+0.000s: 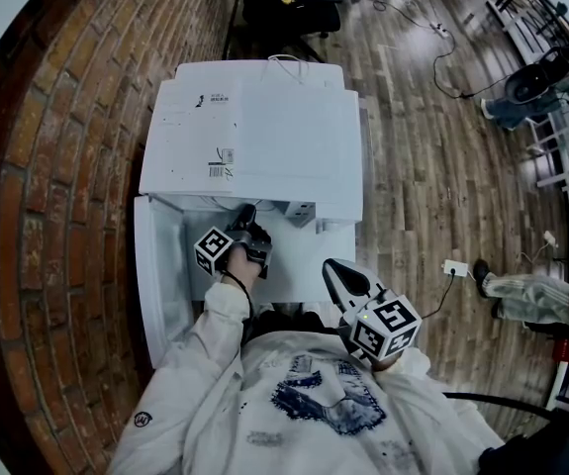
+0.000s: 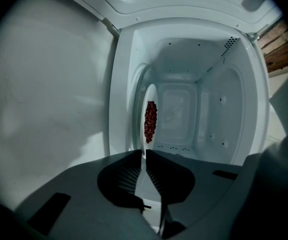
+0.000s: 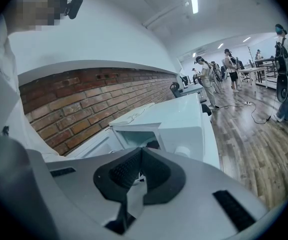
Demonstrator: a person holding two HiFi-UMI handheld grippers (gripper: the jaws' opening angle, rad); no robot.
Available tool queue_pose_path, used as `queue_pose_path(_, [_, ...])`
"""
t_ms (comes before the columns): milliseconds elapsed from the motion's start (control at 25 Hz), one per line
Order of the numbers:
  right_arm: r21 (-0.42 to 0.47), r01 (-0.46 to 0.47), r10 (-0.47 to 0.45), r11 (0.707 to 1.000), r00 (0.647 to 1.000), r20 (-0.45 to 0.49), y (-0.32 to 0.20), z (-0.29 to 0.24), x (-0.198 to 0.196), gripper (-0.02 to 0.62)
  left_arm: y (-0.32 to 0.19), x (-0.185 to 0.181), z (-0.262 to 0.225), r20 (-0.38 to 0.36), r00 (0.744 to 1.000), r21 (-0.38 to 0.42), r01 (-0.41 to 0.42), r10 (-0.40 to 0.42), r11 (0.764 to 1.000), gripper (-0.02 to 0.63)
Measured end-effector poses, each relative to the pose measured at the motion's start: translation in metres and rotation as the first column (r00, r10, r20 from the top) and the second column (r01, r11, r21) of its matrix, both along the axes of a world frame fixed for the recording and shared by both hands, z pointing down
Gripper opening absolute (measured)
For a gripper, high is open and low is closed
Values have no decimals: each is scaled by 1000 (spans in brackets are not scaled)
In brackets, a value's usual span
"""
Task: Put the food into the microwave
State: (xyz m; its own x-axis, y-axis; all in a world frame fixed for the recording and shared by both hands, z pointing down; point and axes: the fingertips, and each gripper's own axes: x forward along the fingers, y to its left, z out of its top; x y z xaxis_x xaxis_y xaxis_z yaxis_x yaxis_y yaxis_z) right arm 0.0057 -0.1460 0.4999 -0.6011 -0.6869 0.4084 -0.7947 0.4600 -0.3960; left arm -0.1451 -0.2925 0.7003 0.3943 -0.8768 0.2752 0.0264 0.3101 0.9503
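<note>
Left gripper [image 2: 145, 155] had its jaws clamped on the near rim of a thin white plate [image 2: 151, 93], which showed edge-on in the left gripper view. A small heap of dark red food [image 2: 150, 121] sat on one face of the plate, toward the middle. The plate stuck out ahead at 12 o'clock into the mouth of the white microwave [image 2: 224, 109]. Whether it touched the cavity floor could not be told. The microwave door [image 1: 157, 265] stood open at 9 o'clock of the cavity in the head view. Right gripper [image 3: 141, 151] was back by the person's chest, at about 4 o'clock of the left one, jaws together with nothing between them.

Handling, as judged:
- **Plate:** it looked stiff and smooth, probably slick at the rim, and breakable if ceramic. The material was not clear.
- **Load:** it looked light, but the plate was gripped at one edge only. All the weight hung off the pinch, so the plate could pivot or slip.
- **Food:** it looked like loose small pieces, likely to roll or slide off if the plate tipped.
- **Best hold:** the rim as taken, pads well in over the edge, clear of the food, plate kept level.
- **Set-down:** it would want slow lowering onto the cavity floor before the jaws parted.
- **Risk:** the rim knocking the cavity frame.
</note>
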Motion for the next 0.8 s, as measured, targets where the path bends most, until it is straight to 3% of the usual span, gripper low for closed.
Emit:
queue_pose_path(280, [3, 2, -2, 1000, 1000, 9, 7, -1, 7, 14, 9, -3, 2, 36, 999, 0, -9, 9, 1000, 28])
queue_pose_path(560, [16, 24, -25, 1000, 999, 48, 11, -1, 5, 14, 33, -4, -20, 176, 981, 60, -94, 82, 994, 26])
queue_pose_path(640, [19, 34, -35, 999, 997, 62, 11, 0, 3, 14, 41, -1, -35, 267, 955, 96, -158, 128, 983, 26])
queue_pose_path(800, [28, 51, -54, 998, 995, 83, 10, -3, 0, 14, 62, 6, -75, 454, 871, 152, -284, 188, 947, 25])
